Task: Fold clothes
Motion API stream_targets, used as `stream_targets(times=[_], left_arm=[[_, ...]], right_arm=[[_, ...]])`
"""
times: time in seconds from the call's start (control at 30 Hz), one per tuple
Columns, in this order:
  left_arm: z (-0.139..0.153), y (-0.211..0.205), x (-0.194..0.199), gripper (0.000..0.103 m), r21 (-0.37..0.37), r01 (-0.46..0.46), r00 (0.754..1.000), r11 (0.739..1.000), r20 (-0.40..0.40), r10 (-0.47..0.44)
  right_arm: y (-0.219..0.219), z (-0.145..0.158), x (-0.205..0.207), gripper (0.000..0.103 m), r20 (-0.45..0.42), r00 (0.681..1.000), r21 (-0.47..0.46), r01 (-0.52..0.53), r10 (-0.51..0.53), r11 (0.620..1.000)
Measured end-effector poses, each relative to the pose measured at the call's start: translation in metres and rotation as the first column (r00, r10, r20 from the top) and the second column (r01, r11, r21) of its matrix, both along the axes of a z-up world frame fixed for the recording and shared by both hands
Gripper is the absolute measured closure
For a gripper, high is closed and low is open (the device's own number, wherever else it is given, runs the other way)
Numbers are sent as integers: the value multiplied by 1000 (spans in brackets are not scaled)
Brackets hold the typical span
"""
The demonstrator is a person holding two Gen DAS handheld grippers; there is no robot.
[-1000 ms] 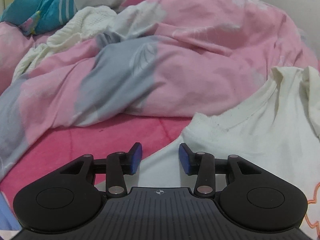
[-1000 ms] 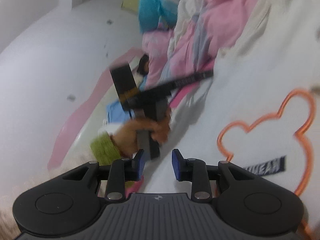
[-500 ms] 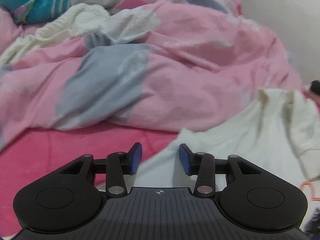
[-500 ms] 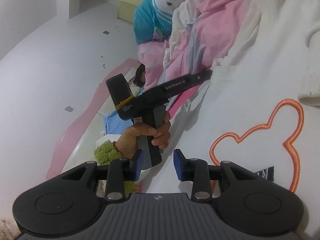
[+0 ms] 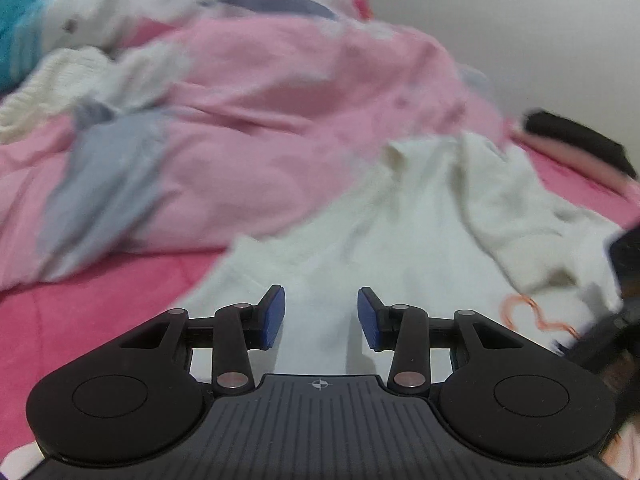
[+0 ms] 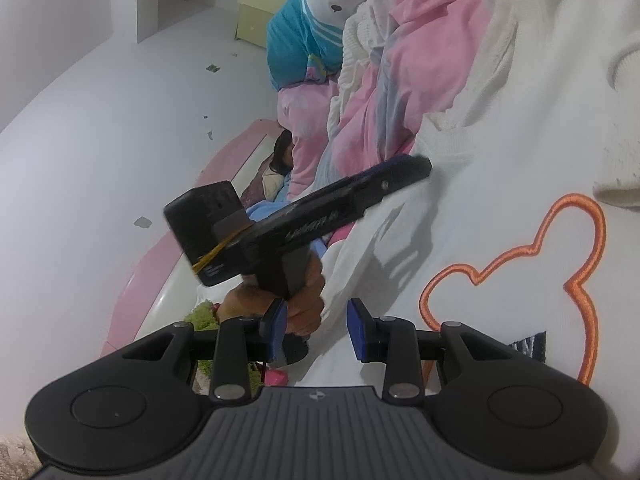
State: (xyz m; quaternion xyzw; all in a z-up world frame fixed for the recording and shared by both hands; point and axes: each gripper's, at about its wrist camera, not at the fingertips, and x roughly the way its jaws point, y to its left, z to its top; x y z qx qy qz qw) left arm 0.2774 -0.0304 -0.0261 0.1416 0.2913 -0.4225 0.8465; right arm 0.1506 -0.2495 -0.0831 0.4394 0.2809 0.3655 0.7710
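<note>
- I am holding my left gripper (image 5: 319, 316) over the white sweatshirt (image 5: 420, 232), with its blue pads standing partly apart and gripping nothing; only the white cloth is showing through the gap.
- The white sweatshirt is lying spread on the pink bed (image 5: 92, 304), with its collar end lying just beside the pink and grey quilt (image 5: 248, 152) bunched up behind it.
- One cuffed sleeve (image 6: 624, 120) is lying folded over the body of the sweatshirt, just above the orange bear outline (image 6: 516, 260) stitched on its front.
- I am keeping my right gripper (image 6: 316, 328) low beside the sweatshirt, near the orange outline, with its pads also standing partly apart and nothing between them.
- From the right gripper's view, my left hand (image 6: 304, 300) is wrapping the handle of the left gripper, whose nose is reaching over the sweatshirt near its collar.
- A knitted cream garment (image 5: 56, 80) is lying on the quilt, beyond the sweatshirt, and a teal and white plush toy (image 6: 308, 28) is sitting further back still.
- The left wrist view is blurring, so finer folds on the sweatshirt are hard to make out.
</note>
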Motion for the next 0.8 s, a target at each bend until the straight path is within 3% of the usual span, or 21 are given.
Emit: stream_targets(times=[0.07, 0.17, 0.33, 0.5, 0.53, 0.6, 0.67, 0.8], left_arm=[[-2, -2, -3, 63, 34, 15, 1000, 999, 10, -15], [3, 4, 2, 63, 12, -35, 999, 999, 28, 34], [14, 9, 39, 63, -87, -237, 971, 968, 4, 238], [-1, -17, 60, 63, -29, -254, 967, 967, -39, 253], [-4, -21, 60, 65, -13, -247, 969, 969, -32, 246], [-8, -24, 58, 84, -3, -255, 967, 967, 4, 255], [-7, -24, 56, 96, -17, -279, 959, 960, 41, 279], [-3, -21, 57, 97, -89, -339, 933, 936, 92, 347]], right_arm=[[-2, 1, 0, 67, 6, 1000, 13, 14, -14, 1000], [-9, 1, 0, 67, 17, 999, 39, 42, -43, 998], [-11, -3, 4, 67, -3, 999, 55, 54, -54, 997], [-9, -3, 6, 67, -2, 999, 59, 40, -40, 997], [-9, -4, 7, 67, -3, 999, 60, 38, -38, 997], [-9, -4, 7, 67, -4, 999, 60, 34, -34, 998], [-9, -3, 7, 67, -3, 999, 57, 33, -33, 998], [-9, -4, 6, 67, -7, 999, 54, 32, -32, 998]])
